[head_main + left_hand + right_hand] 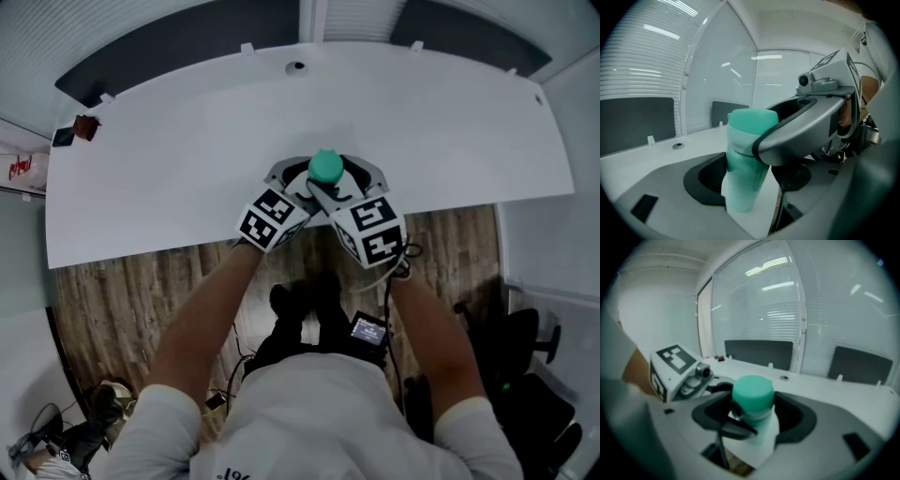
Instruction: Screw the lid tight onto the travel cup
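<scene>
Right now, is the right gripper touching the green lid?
Touching. The right gripper view shows the green lid wedged between the right gripper's two dark pads, no gap on either side; the left gripper holds the travel cup below.

A white desk (pixel 169 150) with a curved far edge fills the upper half of the head view, and a round cable hole (pixel 296 67) sits at its 12 o'clock edge. Behind it, at 11 and 1 o'clock, stand two dark panels (pixel 159 56). The floor (pixel 112 300) is grey-brown wood plank. A black office chair (pixel 530 361) stands at 4 o'clock. Glass walls with white slatted blinds (pixel 764 305) enclose the room, and strip lights (pixel 771 262) reflect in the panes.
</scene>
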### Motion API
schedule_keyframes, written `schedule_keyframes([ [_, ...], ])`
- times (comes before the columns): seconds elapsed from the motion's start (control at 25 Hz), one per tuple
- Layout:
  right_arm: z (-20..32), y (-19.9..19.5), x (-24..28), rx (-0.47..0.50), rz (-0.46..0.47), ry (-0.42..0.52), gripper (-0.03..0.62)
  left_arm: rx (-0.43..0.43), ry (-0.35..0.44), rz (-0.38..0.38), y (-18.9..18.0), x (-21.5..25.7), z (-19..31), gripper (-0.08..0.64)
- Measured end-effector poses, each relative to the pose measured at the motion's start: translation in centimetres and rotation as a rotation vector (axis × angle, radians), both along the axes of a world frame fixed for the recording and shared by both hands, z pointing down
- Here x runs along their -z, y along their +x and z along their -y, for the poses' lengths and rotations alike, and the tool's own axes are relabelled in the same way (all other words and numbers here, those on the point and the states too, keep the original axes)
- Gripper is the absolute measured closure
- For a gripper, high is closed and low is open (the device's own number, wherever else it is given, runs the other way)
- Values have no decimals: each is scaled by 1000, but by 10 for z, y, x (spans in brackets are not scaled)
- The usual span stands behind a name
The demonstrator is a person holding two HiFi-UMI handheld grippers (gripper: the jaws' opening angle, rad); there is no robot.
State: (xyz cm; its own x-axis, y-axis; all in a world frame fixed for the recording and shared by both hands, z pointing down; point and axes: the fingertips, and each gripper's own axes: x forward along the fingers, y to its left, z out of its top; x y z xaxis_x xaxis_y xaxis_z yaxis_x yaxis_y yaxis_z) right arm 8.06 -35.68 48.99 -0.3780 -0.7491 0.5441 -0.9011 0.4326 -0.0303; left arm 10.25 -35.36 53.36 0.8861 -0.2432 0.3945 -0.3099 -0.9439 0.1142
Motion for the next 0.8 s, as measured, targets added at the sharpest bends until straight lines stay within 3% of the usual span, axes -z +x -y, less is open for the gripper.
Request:
schedule_keyframes([
  [0.2,2,2,-1,-85,6,19,286,107,2,-19,1,3,2,249],
  [0.32,1,2,-1,-87,6,15,285,129,-2,-20,0,2,1,249],
  [0.68,-1,-5,-1,154,-20,-11,285,-150,28,40,-2,2,-2,249],
  [0.8,-1,-6,-2,205,-14,-21,285,-201,17,59,0,1,-4,247],
])
